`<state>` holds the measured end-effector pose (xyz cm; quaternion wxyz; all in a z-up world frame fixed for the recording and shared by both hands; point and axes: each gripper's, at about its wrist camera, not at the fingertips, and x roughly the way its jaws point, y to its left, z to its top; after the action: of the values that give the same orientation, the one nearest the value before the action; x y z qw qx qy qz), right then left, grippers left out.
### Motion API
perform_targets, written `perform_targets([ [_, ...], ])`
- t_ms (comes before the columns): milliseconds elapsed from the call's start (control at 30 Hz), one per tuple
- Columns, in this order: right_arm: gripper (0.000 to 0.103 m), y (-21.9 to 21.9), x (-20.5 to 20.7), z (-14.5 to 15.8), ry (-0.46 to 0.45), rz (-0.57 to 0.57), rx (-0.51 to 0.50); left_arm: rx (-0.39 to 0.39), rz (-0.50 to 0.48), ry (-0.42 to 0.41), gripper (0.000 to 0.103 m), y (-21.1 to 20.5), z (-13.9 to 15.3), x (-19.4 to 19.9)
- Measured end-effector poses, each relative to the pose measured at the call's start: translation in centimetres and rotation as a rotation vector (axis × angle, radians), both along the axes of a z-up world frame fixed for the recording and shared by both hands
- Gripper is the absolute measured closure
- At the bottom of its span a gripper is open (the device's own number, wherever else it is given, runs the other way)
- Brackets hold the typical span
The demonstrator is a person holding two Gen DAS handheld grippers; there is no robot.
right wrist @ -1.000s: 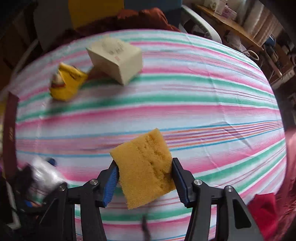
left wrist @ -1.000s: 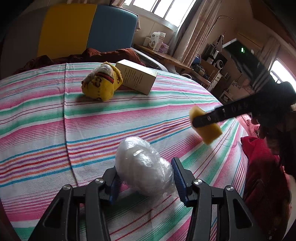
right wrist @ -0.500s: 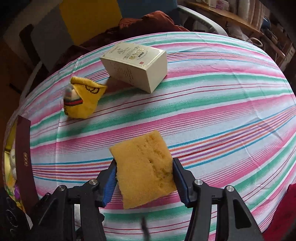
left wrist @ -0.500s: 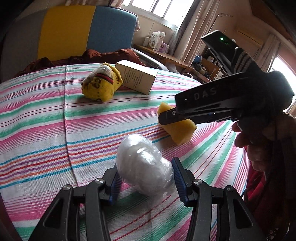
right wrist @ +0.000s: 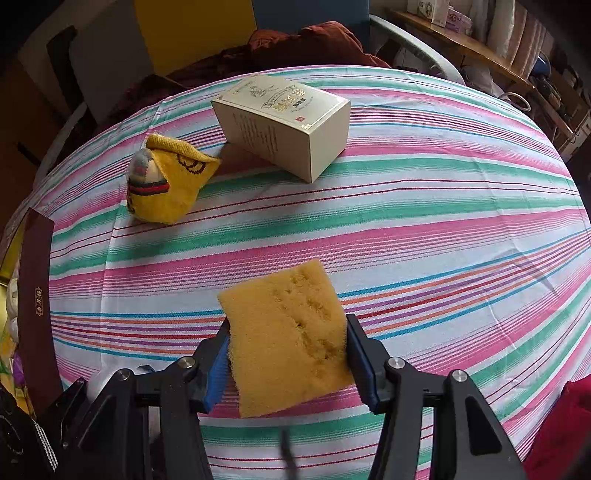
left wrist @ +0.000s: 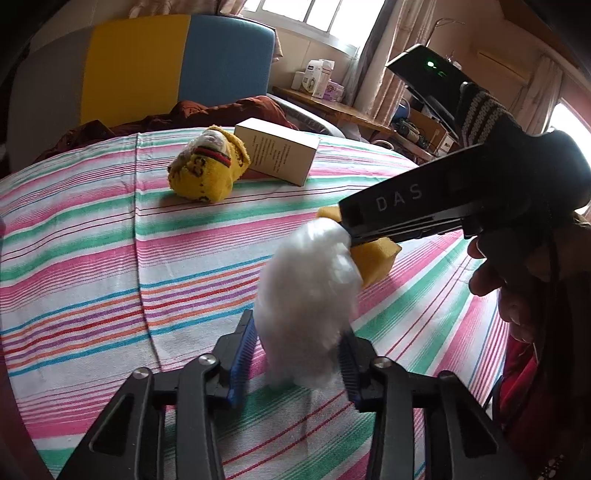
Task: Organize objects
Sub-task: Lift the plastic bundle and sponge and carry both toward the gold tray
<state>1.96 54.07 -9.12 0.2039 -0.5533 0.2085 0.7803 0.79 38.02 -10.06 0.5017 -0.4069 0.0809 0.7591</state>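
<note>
A striped tablecloth (right wrist: 443, 206) carries a cream box (right wrist: 284, 125) at the far side, yellow sock (right wrist: 166, 184) to its left. Nearer, the right gripper (right wrist: 288, 350) pinches a sponge (right wrist: 288, 339) — the left gripper (left wrist: 299, 354) clamps a white plastic bundle (left wrist: 306, 295).

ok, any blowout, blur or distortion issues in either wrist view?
Left wrist: windows blown out, white plastic bundle in the left tongs nearly overexposed, detail lost. Right wrist: even light, sponge sharp. Both: strong fisheye bowing of the striped tablecloth, dark vignetted corners.
</note>
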Motion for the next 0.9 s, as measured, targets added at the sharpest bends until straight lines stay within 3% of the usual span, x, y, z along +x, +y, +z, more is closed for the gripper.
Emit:
perform_targets([
  [267,0.047,0.6,0.1,0.2,0.022,-0.018,-0.021,-0.018,0.015,0.015,0.071,0.0,0.0,-0.1],
  [400,0.047,1.0,0.3,0.3,0.039,-0.041,-0.049,0.006,0.022,-0.047,0.067,-0.7,0.2,-0.8],
  [467,0.047,1.2,0.3,0.4,0.044,-0.048,-0.056,-0.002,0.02,-0.026,0.056,-1.1,0.5,-0.5],
  [567,0.047,1.1,0.4,0.4,0.047,-0.049,-0.063,-0.038,0.004,0.047,0.046,-1.1,1.2,0.5],
  [667,0.047,1.5,0.9,0.4,0.044,-0.044,-0.063,-0.064,-0.009,0.054,0.033,-1.0,1.5,0.6],
  [900,0.047,1.3,0.5,0.4,0.05,-0.048,-0.075,-0.121,-0.041,0.136,0.033,1.0,2.7,-1.3],
])
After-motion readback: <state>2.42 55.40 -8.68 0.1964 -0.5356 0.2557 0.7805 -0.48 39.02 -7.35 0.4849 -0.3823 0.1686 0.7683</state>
